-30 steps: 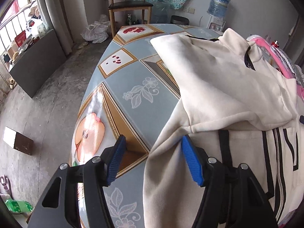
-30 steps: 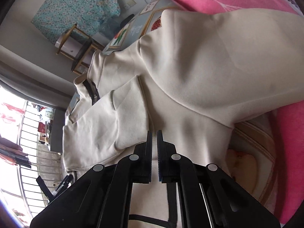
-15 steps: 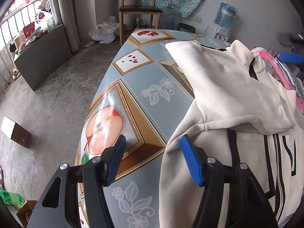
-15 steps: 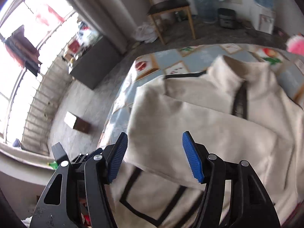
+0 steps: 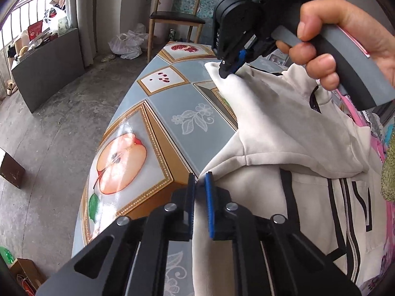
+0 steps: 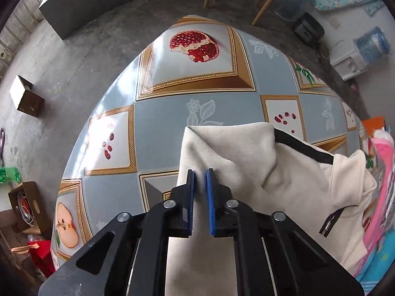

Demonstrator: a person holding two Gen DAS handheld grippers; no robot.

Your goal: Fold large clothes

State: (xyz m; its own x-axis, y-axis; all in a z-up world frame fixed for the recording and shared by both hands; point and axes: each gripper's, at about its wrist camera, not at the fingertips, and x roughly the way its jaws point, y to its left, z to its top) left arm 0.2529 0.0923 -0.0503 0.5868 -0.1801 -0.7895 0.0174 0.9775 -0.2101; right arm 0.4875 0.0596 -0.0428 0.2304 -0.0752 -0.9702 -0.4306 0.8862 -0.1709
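Cream jacket (image 5: pixel 284 133) with black trim lies on the table (image 5: pixel 197 128), spread over the right and near parts of the fruit-print cloth; the far sleeve end reaches toward the pomegranate panel (image 6: pixel 195 45).

Left gripper (image 5: pixel 200 180): blue pads nearly together, a fold of the jacket's near edge pinched between them. The cloth runs back down between the black fingers. Grip sits at the jacket's left border, just beside the apple panel (image 5: pixel 121 162).

Right gripper (image 6: pixel 200 175): narrow too, clamped on the cream sleeve cuff, which passes between the pads and fans out ahead of the tips over the blue-grey cloth. In the left wrist view this same tool (image 5: pixel 230 70) shows from the side, tips biting the sleeve's far corner, slightly raised off the table (how far, cannot tell). The right hand (image 5: pixel 340 42) wraps its grey handle.

Jacket detail: black zip line (image 5: pixel 350 222) and black striping down the front at right; black band (image 6: pixel 303 148) along the collar area behind the held sleeve. Pink fabric (image 6: pixel 380 197) lies beyond the jacket's right edge.

Surroundings: wooden chair (image 5: pixel 172 17) past the table's far end, white plastic bag (image 5: pixel 128 43) on the concrete floor beside it, brown box (image 6: pixel 26 96) on the floor at left, water bottle (image 6: pixel 372 44) at far right.
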